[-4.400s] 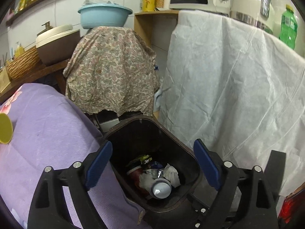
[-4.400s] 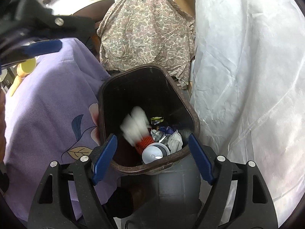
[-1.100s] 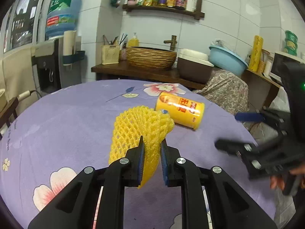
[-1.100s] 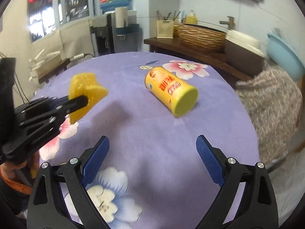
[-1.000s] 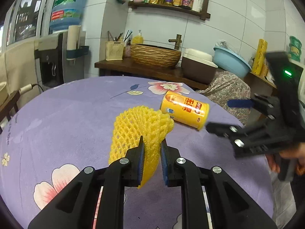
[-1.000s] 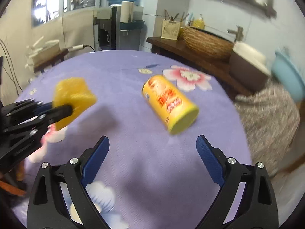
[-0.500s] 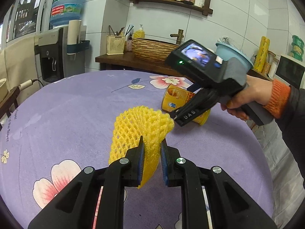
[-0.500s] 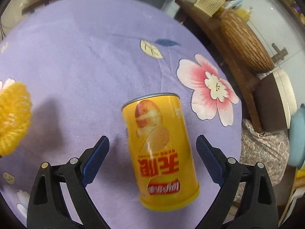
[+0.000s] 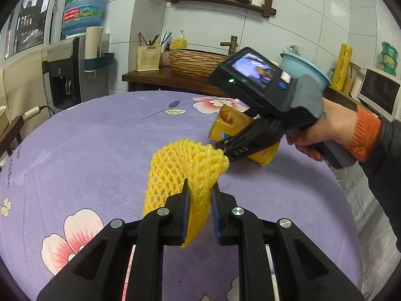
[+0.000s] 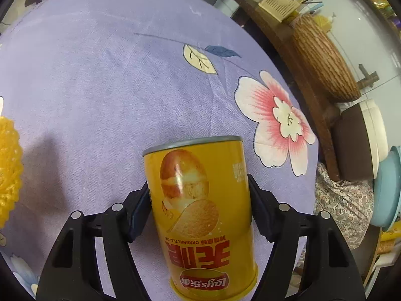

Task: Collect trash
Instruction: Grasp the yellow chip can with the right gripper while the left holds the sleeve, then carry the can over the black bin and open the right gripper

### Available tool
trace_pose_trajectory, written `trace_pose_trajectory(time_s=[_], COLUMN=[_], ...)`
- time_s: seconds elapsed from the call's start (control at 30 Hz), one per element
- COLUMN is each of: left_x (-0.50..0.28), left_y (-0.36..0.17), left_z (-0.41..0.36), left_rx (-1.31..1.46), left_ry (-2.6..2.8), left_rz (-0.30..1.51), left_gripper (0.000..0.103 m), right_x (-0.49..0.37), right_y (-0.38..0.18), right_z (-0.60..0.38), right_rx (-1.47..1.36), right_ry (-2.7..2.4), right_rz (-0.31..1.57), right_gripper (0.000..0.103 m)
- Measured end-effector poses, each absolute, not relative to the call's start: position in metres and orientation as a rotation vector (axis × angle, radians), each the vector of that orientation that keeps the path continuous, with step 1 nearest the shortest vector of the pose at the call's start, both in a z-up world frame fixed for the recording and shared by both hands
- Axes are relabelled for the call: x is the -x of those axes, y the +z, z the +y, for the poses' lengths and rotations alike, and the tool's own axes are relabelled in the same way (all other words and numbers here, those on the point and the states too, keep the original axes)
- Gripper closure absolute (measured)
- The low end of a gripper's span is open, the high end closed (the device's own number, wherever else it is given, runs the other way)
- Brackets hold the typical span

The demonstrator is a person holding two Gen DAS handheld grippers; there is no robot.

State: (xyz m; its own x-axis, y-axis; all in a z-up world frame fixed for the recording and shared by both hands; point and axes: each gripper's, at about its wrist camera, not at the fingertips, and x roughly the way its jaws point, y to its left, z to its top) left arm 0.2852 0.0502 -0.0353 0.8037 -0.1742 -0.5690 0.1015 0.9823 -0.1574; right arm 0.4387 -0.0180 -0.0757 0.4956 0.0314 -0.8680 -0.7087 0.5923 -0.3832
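My left gripper point(image 9: 199, 195) is shut on a yellow foam fruit net point(image 9: 185, 165) and holds it above the purple flowered tablecloth point(image 9: 87, 145). A yellow chip can point(image 10: 200, 208) lies on its side on the cloth. My right gripper point(image 10: 199, 195) has its fingers on both sides of the can, touching it. In the left wrist view the right gripper point(image 9: 225, 148) reaches over the can point(image 9: 230, 123) from the right. The net's edge shows at the left of the right wrist view point(image 10: 7, 170).
A wooden counter point(image 9: 175, 77) with a woven basket point(image 9: 195, 62) and a pen holder point(image 9: 148, 58) stands behind the table. A water dispenser point(image 9: 72, 75) is at the left. A blue basin point(image 10: 386, 188) sits on a cloth-covered stand beyond the table's right edge.
My right gripper has come down over the chip can and closed its fingers onto its sides. My left gripper keeps holding the foam net in the same place.
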Motion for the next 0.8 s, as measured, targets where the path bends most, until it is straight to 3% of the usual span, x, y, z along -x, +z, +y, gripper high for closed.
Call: trace_pose_trajectory(time_s=[0.8], left_x=[-0.279], left_y=[-0.041], left_z=[0.021], left_rx=[-0.006], left_ry=[-0.167], left_rz=[0.599], left_gripper=[0.087], right_x=[-0.241], right_y=[0.001], right_z=[-0.173], right_rx=[0.338], right_ry=[0.449], right_rz=[0.688], right_gripper=[0.036])
